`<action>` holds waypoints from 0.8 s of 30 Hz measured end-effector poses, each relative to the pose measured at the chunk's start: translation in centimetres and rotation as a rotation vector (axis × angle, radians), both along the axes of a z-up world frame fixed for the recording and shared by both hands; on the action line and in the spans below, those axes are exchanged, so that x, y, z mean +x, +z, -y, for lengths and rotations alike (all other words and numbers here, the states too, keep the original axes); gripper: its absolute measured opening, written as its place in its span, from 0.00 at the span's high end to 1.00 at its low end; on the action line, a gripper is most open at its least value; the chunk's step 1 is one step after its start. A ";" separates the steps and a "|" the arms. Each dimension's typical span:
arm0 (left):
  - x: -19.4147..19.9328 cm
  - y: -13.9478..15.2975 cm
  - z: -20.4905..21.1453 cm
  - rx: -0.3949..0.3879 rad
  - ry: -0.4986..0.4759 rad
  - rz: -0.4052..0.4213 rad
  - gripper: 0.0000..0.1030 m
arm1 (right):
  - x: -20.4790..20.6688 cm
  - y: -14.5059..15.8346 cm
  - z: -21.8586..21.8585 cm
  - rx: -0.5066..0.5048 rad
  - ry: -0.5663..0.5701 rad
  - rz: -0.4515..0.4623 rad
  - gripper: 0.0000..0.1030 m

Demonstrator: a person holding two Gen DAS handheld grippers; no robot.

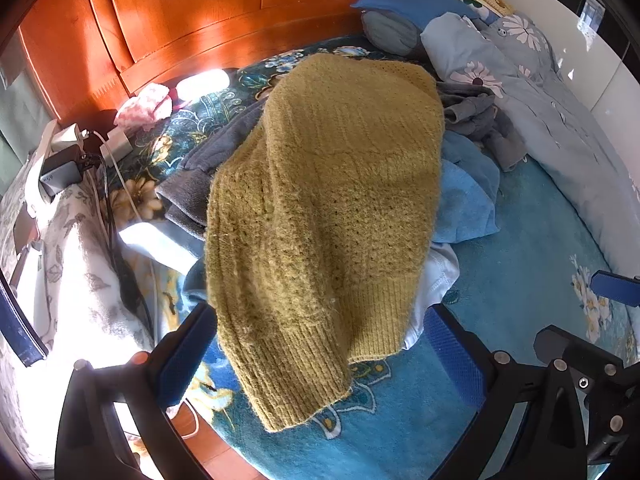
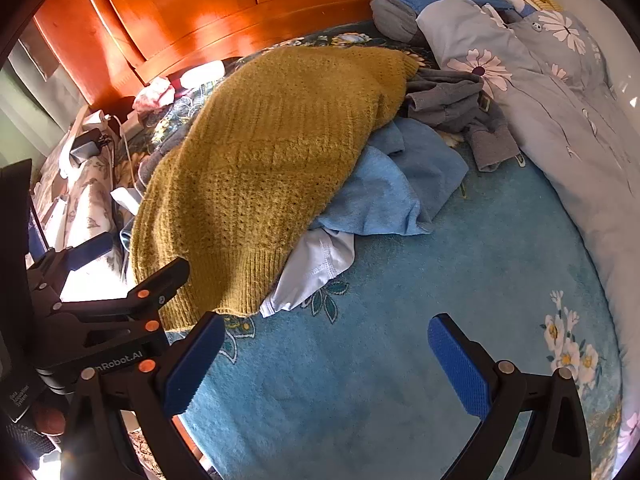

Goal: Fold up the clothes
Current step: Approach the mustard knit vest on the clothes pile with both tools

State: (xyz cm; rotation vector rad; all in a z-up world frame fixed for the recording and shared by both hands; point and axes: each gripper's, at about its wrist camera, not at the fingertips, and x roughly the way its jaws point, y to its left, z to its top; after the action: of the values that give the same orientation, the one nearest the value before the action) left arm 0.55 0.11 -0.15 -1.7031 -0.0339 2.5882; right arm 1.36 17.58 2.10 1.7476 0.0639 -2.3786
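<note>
A mustard sweater lies spread over a heap of clothes on the bed, its ribbed cuff and hem hanging toward the near edge of the blue floral blanket. Under it lie a light blue garment, a pale white piece and a dark grey one; a grey hoodie sits just beside them, near the flowered quilt. The left gripper is spread wide, its fingers either side of the sweater's hanging cuff, gripping nothing. The right gripper is also released, above bare blanket, near the sweater's hem. A wooden headboard stands behind.
</note>
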 end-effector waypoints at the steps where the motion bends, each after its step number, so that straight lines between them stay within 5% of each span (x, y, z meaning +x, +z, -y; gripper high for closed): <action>1: 0.0 0.0 0.1 0.008 0.006 0.003 0.00 | 0.0 0.0 -0.1 0.001 0.000 0.000 0.00; 12: -0.1 1.6 -0.3 -0.035 -0.008 -0.052 0.00 | 0.2 1.1 -0.7 0.002 0.006 -0.012 0.00; 24: 1.4 3.8 -0.2 0.036 0.052 -0.084 0.00 | 1.8 3.5 -0.8 -0.013 0.070 -0.056 0.00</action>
State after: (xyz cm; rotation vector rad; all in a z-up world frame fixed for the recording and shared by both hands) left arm 1.97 0.28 3.64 -1.6011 -0.1227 2.6768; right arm 3.19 18.37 5.64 1.6452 0.1147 -2.3728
